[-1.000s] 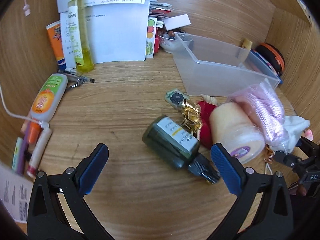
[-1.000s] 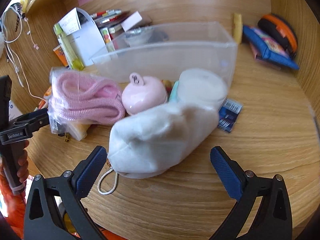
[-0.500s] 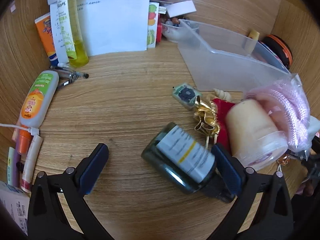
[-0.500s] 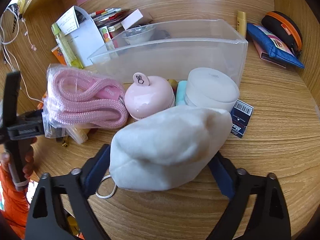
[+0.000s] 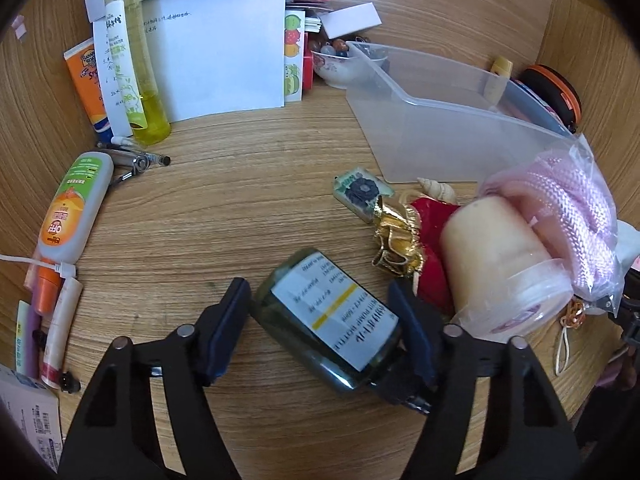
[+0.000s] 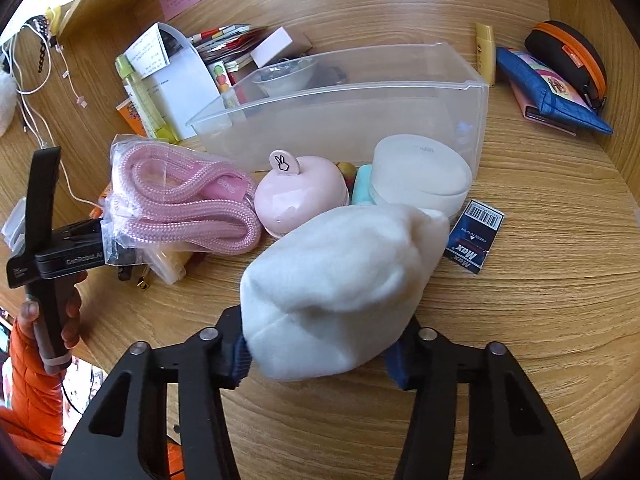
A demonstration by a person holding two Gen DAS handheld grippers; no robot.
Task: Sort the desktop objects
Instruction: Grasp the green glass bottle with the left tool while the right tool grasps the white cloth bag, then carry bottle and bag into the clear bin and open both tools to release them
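Clamping dark bottle (image 5: 332, 320): left gripper (image 5: 320, 320); only right view shows right gripper (image 6: 324, 348) squeezing white pouch (image 6: 344, 292).

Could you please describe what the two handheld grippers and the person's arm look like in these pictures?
Both the left gripper and the right gripper have matte black, angular, skeletal frames with round silver rivets and dark blue pads on the fingers. From the right wrist view, the left unit shows a black pistol-style handle with white lettering. The hand is bare, below an orange puffy sleeve. No cables are attached.
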